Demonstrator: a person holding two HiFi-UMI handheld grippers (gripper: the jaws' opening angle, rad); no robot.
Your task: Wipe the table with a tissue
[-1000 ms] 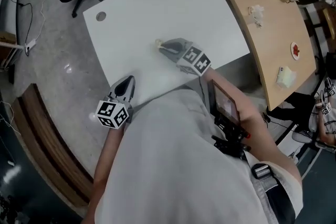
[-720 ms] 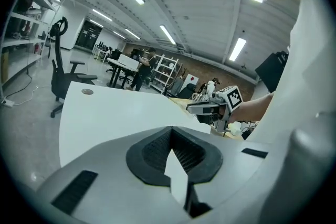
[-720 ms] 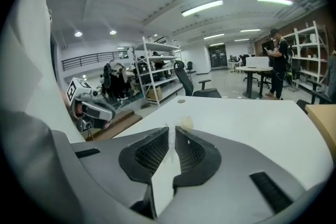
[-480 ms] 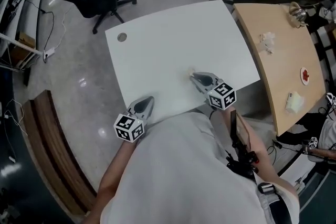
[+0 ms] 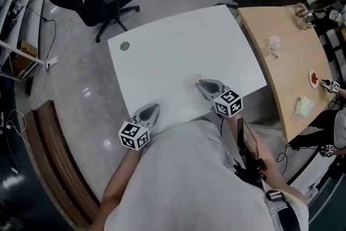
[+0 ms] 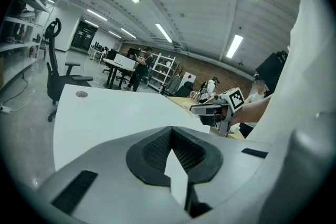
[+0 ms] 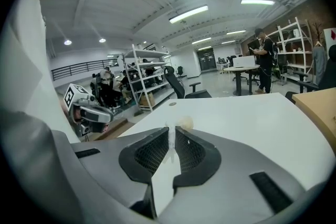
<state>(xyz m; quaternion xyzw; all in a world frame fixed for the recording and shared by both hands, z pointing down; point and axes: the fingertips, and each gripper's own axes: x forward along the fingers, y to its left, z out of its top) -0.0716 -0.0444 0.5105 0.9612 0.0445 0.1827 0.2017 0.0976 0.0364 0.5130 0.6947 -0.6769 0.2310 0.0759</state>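
**Two tongs at the near edge of the table; tissue gripped, wiping in hand**

**Head view.** The white table carries nothing but the tools. The right tongs reach in over the table's near edge, toward its right corner. A small pale tissue sits at their tip, down on the table top. The left tongs sit at the same near edge, further left and well apart from the tissue.

**Left gripper view.** The jaws of the left tongs meet at the tips with nothing between them. Only bare table top shows beyond.

**Right gripper view.** The jaws of the right tongs are all but together, pinching a thin fold of the tissue. A crumpled wad sticks out just past the tips, against the table.

**Assessment.** The step in hand appears to be the wipe itself, with the wad close to the near edge. Most of the table lies beyond it. The next move calls for sweeping the wad outward with steady downward pressure. The hold is on a thin fold only, so the tissue could drag free.
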